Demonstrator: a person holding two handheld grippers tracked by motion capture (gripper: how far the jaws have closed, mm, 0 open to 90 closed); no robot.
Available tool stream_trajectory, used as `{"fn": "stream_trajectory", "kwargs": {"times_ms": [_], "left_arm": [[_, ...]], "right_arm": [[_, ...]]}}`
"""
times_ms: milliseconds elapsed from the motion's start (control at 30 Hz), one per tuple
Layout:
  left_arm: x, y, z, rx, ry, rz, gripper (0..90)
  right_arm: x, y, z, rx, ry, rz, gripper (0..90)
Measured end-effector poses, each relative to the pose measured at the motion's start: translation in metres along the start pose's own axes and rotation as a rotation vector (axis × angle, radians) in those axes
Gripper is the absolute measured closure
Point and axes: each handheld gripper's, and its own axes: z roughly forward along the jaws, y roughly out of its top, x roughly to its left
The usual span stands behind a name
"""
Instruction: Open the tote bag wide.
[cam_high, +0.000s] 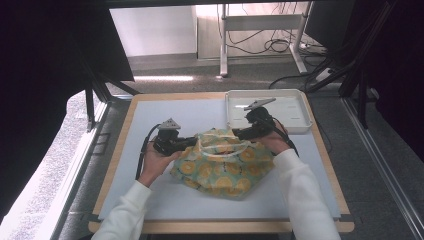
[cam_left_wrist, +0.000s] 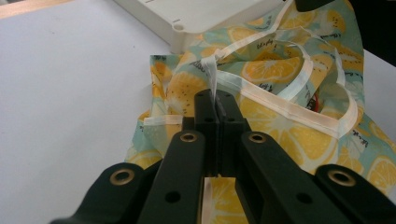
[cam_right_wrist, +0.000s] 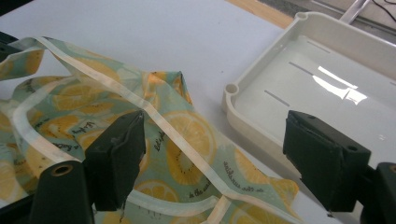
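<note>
Where the lemon-print cloth (cam_high: 222, 164) lay crumpled, it took up the middle of the bench (cam_high: 150, 210), its far corner almost against the near-left corner of the white tray (cam_high: 235, 95). Pale binding tape ran along its hems and looped loose across the folds. Open white surface stretched to the left of the cloth and in front of it, toward the person's side; on the right the room was tighter, with the tray just behind and the wooden bench edge not far off. Small dark script sat printed among the lemon slices (too small and skewed to read). The left claw (cam_left_wrist: 217, 100) was pressed together on a strip of the pale tape at the cloth's left edge, the strip standing up between the jaw tips. The right claw (cam_right_wrist: 219, 158) stood wide apart over the cloth's far right corner, one jaw above the fabric, the other above the tray's rim, gripping nothing. Both hands rested low, either side of the cloth.
</note>
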Motion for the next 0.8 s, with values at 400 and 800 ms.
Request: {"fn": "stream_trajectory", "kwargs": {"times_ms": [400,800], "left_arm": [[0.001,-0.001,0.001,0.001,0.005,-0.001,89.9],[0.002,-0.002,0.003,0.009,0.003,-0.002,89.8]], "right_arm": [[-0.005,-0.01,0.02,0.045,0.005,0.012,21.1],[-0.002,-0.015,0.03,0.085,0.023,-0.024,24.8]]}}
